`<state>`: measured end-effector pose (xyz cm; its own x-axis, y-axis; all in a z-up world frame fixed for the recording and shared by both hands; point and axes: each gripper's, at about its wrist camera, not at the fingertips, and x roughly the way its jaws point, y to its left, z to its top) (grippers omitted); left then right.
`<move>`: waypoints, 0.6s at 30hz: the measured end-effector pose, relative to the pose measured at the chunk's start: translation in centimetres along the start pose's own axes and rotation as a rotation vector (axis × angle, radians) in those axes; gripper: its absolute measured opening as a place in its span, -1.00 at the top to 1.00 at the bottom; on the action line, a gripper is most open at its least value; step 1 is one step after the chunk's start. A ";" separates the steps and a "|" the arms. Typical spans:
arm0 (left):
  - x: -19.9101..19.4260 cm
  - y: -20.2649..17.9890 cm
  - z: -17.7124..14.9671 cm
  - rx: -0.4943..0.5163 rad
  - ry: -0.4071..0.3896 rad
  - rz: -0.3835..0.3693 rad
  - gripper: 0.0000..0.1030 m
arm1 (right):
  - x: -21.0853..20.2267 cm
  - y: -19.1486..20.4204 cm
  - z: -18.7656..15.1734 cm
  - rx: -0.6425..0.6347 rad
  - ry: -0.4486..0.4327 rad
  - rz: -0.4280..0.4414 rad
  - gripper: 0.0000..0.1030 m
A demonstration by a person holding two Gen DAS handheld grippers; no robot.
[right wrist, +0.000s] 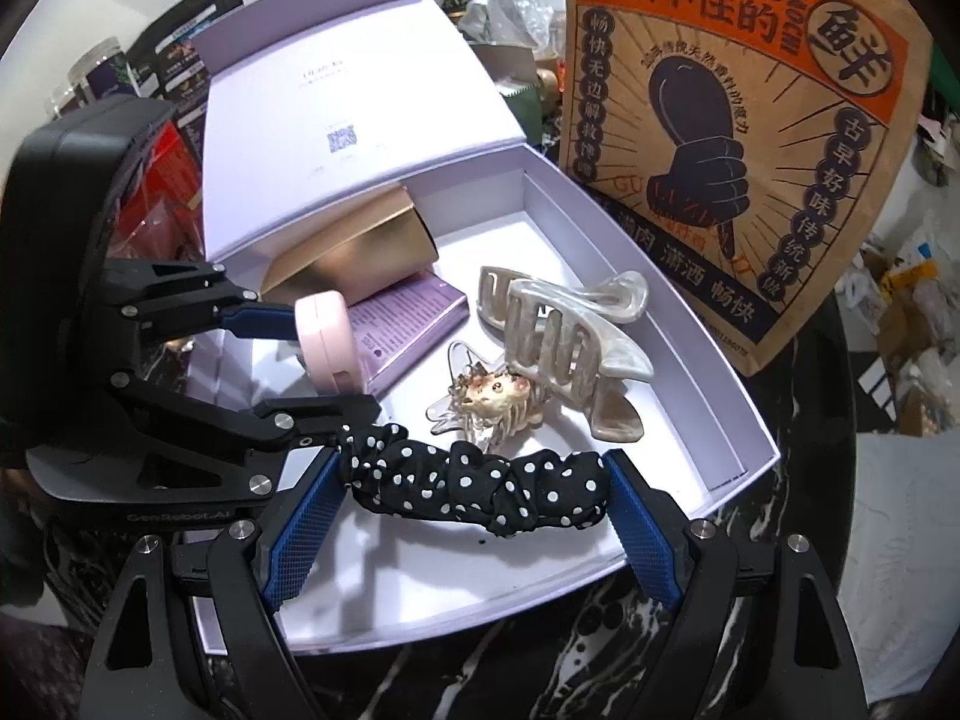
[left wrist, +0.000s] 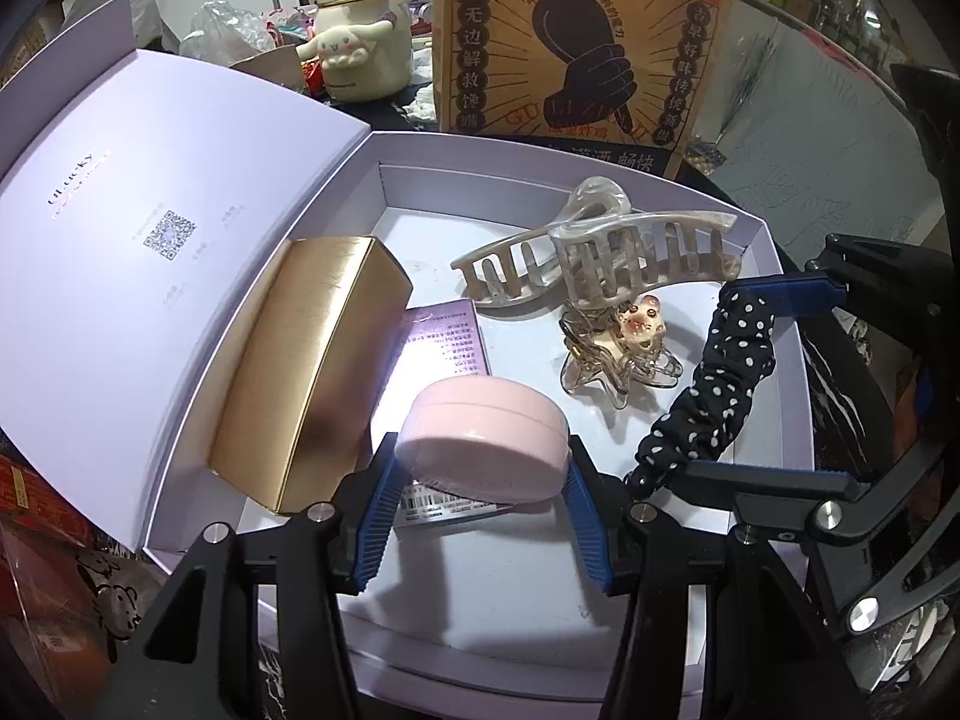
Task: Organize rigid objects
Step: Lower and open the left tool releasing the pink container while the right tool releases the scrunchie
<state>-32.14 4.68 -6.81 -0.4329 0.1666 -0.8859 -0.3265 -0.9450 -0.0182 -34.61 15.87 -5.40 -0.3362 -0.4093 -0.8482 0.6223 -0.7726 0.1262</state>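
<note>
Basically both tools are loaded over the open lilac box (left wrist: 774, 228), so the risk is in the set-down.

Left tool (left wrist: 480, 483): clamped on the pink round compact (left wrist: 486, 438), pads on its curved rim, held on edge above the box floor. Directly under it lies a flat purple carton (left wrist: 447, 339), and the gold box (left wrist: 312, 372) sits just to the tool's left. Risks as I see them:
- Grip is on a smooth rounded edge. A slight twist could let the compact pivot or pop out forward.
- Released on edge, it likely rolls off the purple carton toward the clips.
- The left finger has little room next to the gold box and could nudge it when spreading.

Right tool (right wrist: 474, 501): fingers wide, with the black polka-dot scrunchie (right wrist: 474, 480) stretched between the pads, low over the near end of the box. The star-shaped clip (right wrist: 480, 402) is just ahead of the tool and the big pearly claw clip (right wrist: 570, 348) just beyond that.
- The scrunchie is soft, so the hold is vague. It could sag, slip off one pad, or spring sideways on release.
- Pushing forward would snag the star clip's prongs.

The two tools are near each other in the box. The left tool's lower finger nearly touches the scrunchie end in the right wrist view, so a collision looks plausible.
</note>
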 end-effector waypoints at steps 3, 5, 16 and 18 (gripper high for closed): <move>0.4 0.5 0.2 -0.009 0.027 -0.001 0.01 | 0.6 0.0 0.3 -0.002 0.019 -0.001 -0.67; 0.4 0.5 0.3 0.000 0.024 0.006 0.01 | 0.8 0.1 0.4 -0.002 0.027 -0.006 -0.67; 0.3 0.7 0.4 -0.014 0.033 0.024 0.01 | 1.7 0.4 0.7 -0.002 0.067 -0.077 -0.70; 0.2 0.7 0.3 -0.018 0.042 0.036 -0.01 | 1.7 0.5 0.7 0.004 0.071 -0.090 -0.73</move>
<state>-32.72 4.11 -6.88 -0.4084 0.1212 -0.9047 -0.2961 -0.9552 0.0057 -35.40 14.45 -6.39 -0.3398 -0.3031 -0.8903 0.5889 -0.8067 0.0499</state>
